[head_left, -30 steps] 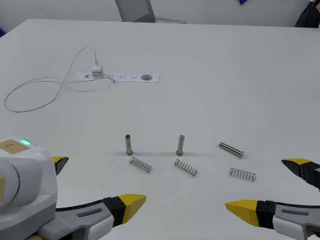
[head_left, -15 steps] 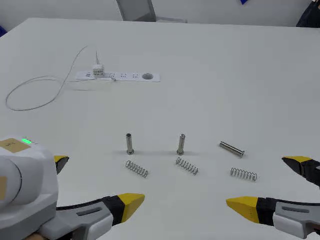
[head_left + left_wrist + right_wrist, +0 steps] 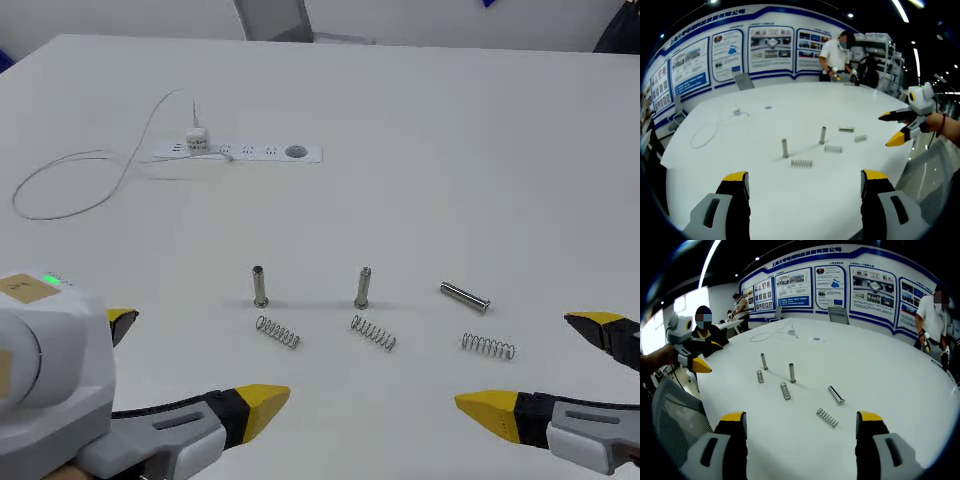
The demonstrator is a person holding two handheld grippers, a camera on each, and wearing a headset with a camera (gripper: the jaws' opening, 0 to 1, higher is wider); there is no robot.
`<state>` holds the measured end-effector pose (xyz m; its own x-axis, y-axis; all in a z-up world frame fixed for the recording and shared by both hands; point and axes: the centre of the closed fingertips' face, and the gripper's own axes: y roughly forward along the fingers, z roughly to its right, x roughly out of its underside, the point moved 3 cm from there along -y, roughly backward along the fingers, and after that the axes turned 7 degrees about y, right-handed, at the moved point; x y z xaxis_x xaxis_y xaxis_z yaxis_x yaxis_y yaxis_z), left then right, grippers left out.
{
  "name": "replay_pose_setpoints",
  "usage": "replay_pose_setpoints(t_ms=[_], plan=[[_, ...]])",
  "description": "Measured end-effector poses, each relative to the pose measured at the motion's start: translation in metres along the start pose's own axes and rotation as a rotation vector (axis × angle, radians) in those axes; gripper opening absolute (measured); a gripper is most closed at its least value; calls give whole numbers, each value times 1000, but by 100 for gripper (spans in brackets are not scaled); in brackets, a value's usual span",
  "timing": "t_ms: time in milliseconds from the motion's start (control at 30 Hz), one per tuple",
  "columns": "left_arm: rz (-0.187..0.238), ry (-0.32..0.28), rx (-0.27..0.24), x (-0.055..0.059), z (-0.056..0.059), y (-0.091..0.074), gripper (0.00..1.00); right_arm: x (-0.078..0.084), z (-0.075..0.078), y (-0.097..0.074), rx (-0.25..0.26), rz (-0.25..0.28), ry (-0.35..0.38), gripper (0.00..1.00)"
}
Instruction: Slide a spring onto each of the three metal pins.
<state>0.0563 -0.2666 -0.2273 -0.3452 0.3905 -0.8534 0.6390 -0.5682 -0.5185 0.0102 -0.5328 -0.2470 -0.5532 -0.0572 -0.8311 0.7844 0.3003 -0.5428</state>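
Lying loose on the white worktop (image 3: 450,150), three small coil springs form a row, each just in front of its pin. The left spring (image 3: 278,332) sits before the left pin (image 3: 259,286) and the middle spring (image 3: 373,333) before the middle pin (image 3: 363,288); both of these pins stand upright. The right spring (image 3: 488,346) sits before the right pin (image 3: 464,296), which lies on its side. No spring is on a pin yet, so the task looks to be at its start.

The springs look light, thin-wired and bouncy. They will likely roll or flick away under a careless pinch and squash if clamped end to end. A gentle hold across the coils near mid-length, leaving one end free to meet the pin top, seems best. The pins look stiff, smooth and slim; the upright ones may topple if nudged.

The left hand-held gripper (image 3: 190,360) and right hand-held gripper (image 3: 540,365) hover low on the near side, flanking the row. Their jaws are spread wide and hold nothing, with the tips angled inward toward the parts.
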Motion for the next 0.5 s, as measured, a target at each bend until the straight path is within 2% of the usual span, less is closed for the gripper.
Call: replay_pose_setpoints(t_ms=[500], plan=[[-1, 0, -3, 0, -1, 2, 95, -3, 5, 2, -6, -17, -28, 81]])
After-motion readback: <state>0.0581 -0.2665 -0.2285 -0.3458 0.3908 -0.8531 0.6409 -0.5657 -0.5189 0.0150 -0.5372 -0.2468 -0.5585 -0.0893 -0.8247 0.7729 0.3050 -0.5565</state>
